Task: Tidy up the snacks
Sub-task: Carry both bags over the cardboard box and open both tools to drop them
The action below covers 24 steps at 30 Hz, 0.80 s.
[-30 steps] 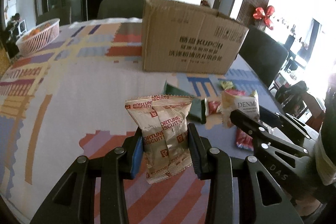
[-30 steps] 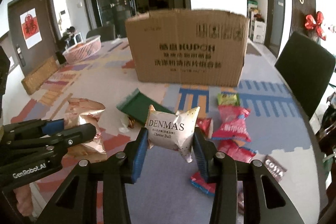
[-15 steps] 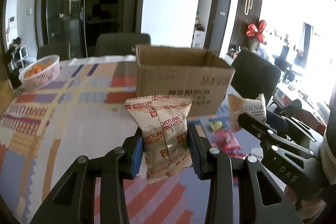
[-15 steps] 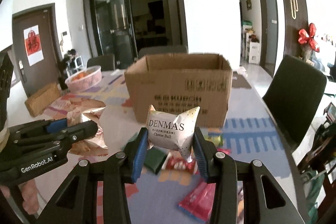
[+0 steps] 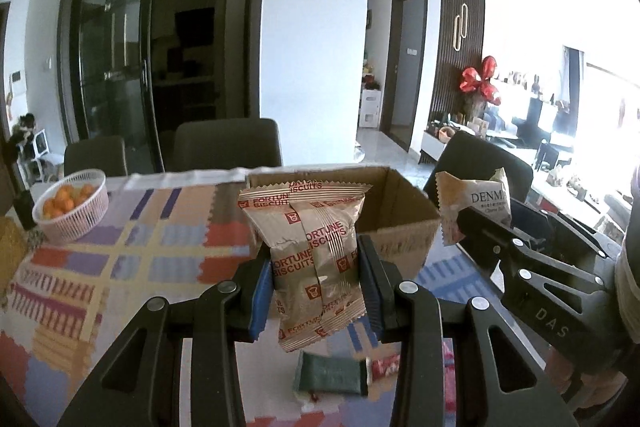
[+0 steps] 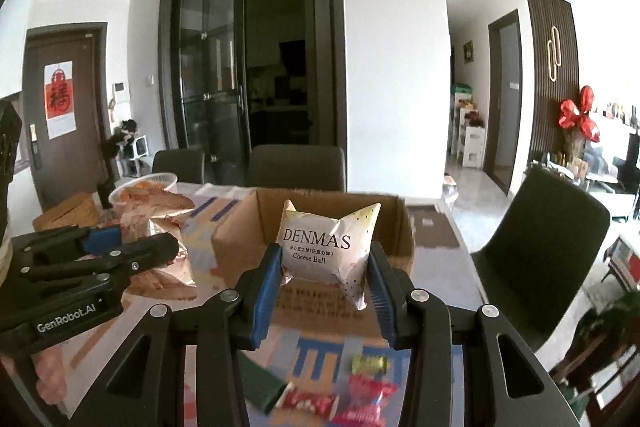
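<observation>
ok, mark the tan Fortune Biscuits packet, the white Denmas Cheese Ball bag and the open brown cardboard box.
Tan Fortune Biscuits packet point(image 5: 316, 259), left wrist view, middle of its wrapper.
White Denmas Cheese Ball bag point(image 6: 324, 247), right wrist view, printed front.
Open brown cardboard box point(image 6: 236, 239), right wrist view, left outer wall.

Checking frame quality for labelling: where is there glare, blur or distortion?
Left wrist view: windows at right blown out, fisheye bends walls, Fortune Biscuits packet sharp, tablecloth slightly smeared. Right wrist view: even light, Denmas packet crisp, loose snacks below blurred.
</observation>
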Each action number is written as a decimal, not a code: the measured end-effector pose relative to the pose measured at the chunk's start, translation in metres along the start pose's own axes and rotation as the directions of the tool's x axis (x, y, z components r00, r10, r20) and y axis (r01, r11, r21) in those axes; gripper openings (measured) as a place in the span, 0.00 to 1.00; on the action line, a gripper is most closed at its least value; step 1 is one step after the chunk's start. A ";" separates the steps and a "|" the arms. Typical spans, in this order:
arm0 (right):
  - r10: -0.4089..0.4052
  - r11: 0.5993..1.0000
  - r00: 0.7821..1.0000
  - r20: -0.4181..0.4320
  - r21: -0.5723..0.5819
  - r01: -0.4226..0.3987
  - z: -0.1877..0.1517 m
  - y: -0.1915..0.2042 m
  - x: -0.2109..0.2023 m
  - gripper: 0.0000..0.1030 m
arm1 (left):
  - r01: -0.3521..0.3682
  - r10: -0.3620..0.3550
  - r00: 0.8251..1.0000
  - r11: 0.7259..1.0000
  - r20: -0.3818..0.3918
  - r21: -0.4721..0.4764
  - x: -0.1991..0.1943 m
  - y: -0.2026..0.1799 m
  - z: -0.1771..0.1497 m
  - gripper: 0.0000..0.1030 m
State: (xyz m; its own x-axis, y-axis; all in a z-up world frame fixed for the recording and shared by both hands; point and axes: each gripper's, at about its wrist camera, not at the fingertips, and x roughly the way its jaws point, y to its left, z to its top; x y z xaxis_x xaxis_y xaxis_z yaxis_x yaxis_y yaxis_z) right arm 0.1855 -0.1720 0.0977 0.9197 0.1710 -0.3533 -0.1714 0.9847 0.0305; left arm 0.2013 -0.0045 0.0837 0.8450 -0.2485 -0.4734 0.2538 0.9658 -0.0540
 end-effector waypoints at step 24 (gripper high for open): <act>-0.029 0.999 0.995 -0.101 -0.037 0.025 0.050 -0.022 0.092 0.42 | 0.035 -0.032 0.992 0.999 -0.124 0.022 0.105 0.013 0.058 0.37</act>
State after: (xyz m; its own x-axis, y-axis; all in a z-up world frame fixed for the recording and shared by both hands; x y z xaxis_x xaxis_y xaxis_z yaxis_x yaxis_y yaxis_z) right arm 0.2916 -0.1762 0.1113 0.8841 0.1387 -0.4462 -0.1616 0.9868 -0.0133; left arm 0.3204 -0.0220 0.0845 0.7717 -0.2684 -0.5766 0.2939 0.9545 -0.0511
